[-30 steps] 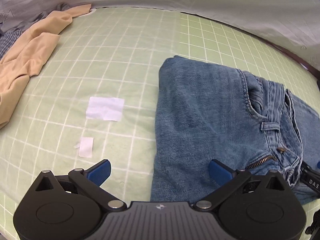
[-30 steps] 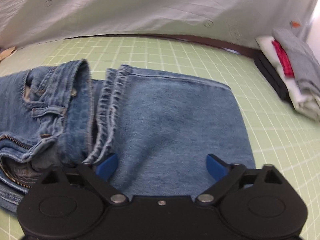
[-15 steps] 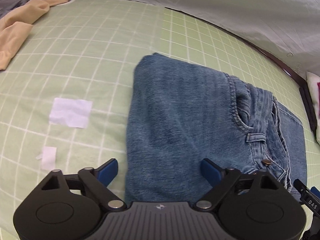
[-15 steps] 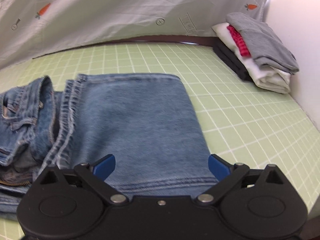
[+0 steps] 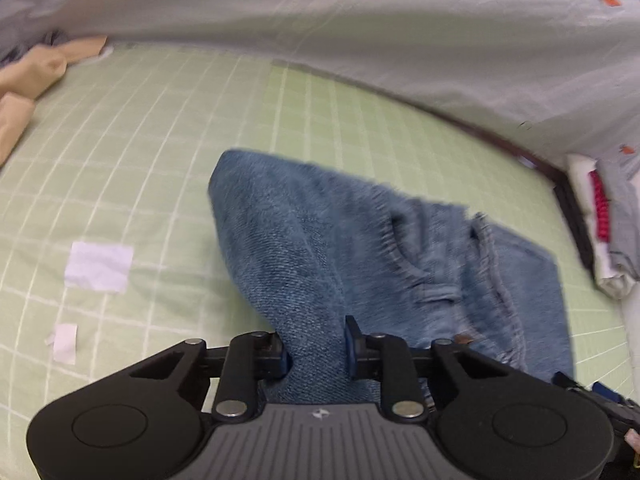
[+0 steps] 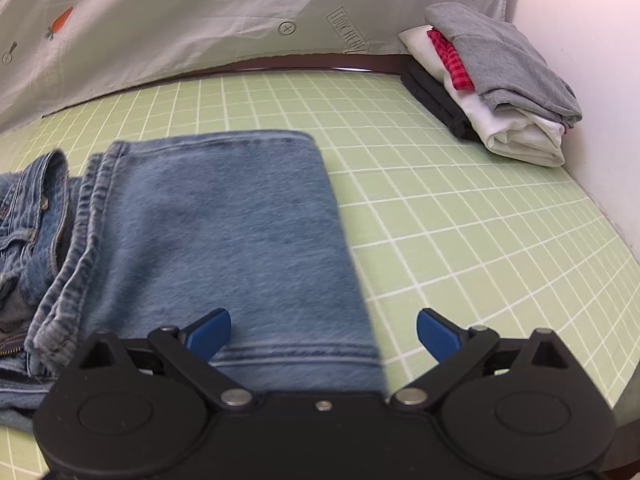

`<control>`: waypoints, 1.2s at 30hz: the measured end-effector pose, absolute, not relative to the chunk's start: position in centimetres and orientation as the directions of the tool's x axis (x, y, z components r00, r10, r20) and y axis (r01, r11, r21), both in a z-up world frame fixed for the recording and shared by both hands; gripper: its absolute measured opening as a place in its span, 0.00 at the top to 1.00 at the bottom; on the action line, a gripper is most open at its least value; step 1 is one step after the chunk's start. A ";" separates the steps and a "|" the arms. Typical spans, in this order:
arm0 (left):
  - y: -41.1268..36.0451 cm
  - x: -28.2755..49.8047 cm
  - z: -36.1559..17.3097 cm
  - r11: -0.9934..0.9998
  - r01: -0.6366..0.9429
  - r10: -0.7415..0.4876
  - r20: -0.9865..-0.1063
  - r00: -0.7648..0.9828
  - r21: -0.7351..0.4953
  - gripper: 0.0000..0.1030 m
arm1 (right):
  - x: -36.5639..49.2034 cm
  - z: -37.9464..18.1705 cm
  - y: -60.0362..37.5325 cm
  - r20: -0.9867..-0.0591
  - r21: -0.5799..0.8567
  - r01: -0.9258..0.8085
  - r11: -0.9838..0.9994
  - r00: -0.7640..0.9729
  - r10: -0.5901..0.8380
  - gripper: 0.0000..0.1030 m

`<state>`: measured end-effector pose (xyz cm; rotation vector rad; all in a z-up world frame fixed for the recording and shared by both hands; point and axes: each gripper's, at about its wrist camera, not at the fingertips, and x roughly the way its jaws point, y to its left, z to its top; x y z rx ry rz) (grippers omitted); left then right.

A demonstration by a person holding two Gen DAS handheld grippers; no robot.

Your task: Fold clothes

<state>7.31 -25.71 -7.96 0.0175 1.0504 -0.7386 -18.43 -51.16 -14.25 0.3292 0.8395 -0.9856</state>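
Jeans (image 5: 320, 248) lie folded into a compact block on the green gridded mat (image 5: 160, 160), waistband and pocket to one side and the hemmed leg panel laid over the other. Folding of this garment looks nearly done, judging from its shape. What seems left is one more fold or a carry to the stack of folded clothes (image 6: 492, 84) at the far right corner, where grey, red-checked, white and black items already sit. A tan garment (image 5: 28, 76) lies loose at the far left edge, probably still waiting its turn.

The left gripper (image 5: 316, 346) is closing on the near left corner of the jeans; a raised ridge of denim sits between the blue pads, which press on it from both sides, and the cloth pulls up toward the camera. The right gripper (image 6: 324, 330) stands wide apart above the near right edge of the jeans, with the hem under its left finger and bare mat under the right one; it grips nothing.

Only the left wrist view shows the pinched denim, the tan garment, and two white paper scraps (image 5: 98, 266) on the mat to the left. Only the right wrist view shows the stack clearly, the flat leg panel with its stitched hem, and the white wall (image 6: 580, 60) beside the mat.
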 end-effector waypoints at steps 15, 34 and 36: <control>-44.2 -5.8 -2.1 0.521 0.813 -0.688 -0.692 0.220 -0.260 0.75 | -26.6 -14.1 -61.1 -0.739 -0.115 0.813 0.571 0.314 -0.596 0.02; -48.0 -7.5 -5.6 0.504 0.734 -0.720 -0.690 0.067 -0.455 0.20 | -26.8 -13.9 -67.0 -0.746 0.054 0.810 0.583 0.421 -0.516 0.01; -46.0 -6.8 -4.4 0.535 0.696 -0.739 -0.664 0.112 -0.478 0.19 | -25.6 -13.5 -66.3 -0.744 0.062 0.787 0.614 0.447 -0.497 0.01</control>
